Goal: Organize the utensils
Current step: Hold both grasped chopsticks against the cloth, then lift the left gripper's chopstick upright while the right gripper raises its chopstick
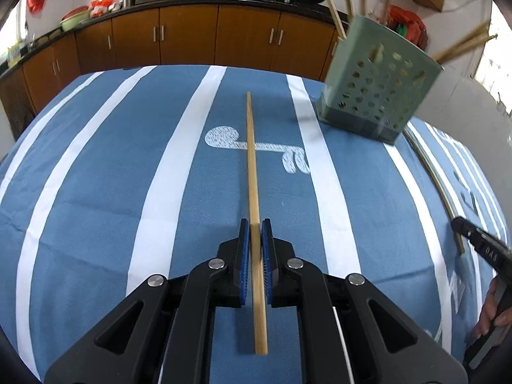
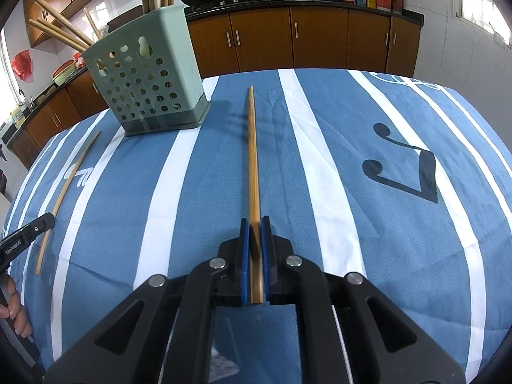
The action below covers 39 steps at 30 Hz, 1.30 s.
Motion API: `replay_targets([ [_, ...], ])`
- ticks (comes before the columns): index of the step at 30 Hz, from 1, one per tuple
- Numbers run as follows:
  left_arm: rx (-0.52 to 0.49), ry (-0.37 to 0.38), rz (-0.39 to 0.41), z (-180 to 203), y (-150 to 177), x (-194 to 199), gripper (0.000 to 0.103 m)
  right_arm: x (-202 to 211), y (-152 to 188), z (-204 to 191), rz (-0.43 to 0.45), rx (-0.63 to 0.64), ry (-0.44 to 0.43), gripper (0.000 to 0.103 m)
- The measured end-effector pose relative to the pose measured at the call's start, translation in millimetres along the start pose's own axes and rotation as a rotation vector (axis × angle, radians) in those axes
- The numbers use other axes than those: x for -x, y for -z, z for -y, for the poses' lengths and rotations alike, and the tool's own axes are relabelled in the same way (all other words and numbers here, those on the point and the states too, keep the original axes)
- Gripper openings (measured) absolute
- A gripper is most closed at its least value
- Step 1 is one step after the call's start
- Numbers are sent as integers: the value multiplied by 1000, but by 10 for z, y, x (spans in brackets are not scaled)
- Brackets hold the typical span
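- Two chopsticks are down at the table, one between each pair of jaws; several more stand in the one green holder (image 2: 150, 70), at least five by the right view.
- The left gripper (image 1: 255, 227) is clenched on a chopstick (image 1: 252, 172), its blue pads tight on the shaft near the thick end.
- The right gripper (image 2: 255, 225) is likewise clenched on the other chopstick (image 2: 253, 160), gripped close to its butt.
- Each chopstick runs straight ahead from its jaws, thin tip pointing away toward the far table edge, low over the striped blue cloth (image 1: 112, 176).
- The holder stands ahead and to the right of the left jaws, ahead and to the left of the right jaws.
- Only the right view shows a black music note (image 2: 406, 166) printed right of the jaws; only the left view shows a white key print (image 1: 256, 148) under its chopstick.
- Each view catches the other gripper at its edge, held by a hand (image 1: 494, 313).
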<state>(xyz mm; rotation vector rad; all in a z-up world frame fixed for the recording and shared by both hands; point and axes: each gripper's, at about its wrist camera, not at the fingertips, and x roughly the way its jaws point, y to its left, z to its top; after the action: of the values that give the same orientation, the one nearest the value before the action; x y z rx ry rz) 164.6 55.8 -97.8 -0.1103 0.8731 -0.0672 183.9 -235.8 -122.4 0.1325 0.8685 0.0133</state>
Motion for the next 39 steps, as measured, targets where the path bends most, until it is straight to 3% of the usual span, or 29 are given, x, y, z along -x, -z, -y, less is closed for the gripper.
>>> replay_targets([
  [10,-44,-31,-3,68,111,79,8,41,11,17,7,2,-8,8],
  [14,-55,-29,-8,48,105,120,7,247,-26,65,70,-10,-21,8],
  [22,-34,-9,107,-7,-84,517,7,726,-243,156,222,-34,-38,8],
  [29,0,21,208,-20,-258,818,7,950,-323,195,295,-48,-46,8],
  [39,-24,36,68,-25,-32,378,7,892,-270,135,272,-37,-56,8],
])
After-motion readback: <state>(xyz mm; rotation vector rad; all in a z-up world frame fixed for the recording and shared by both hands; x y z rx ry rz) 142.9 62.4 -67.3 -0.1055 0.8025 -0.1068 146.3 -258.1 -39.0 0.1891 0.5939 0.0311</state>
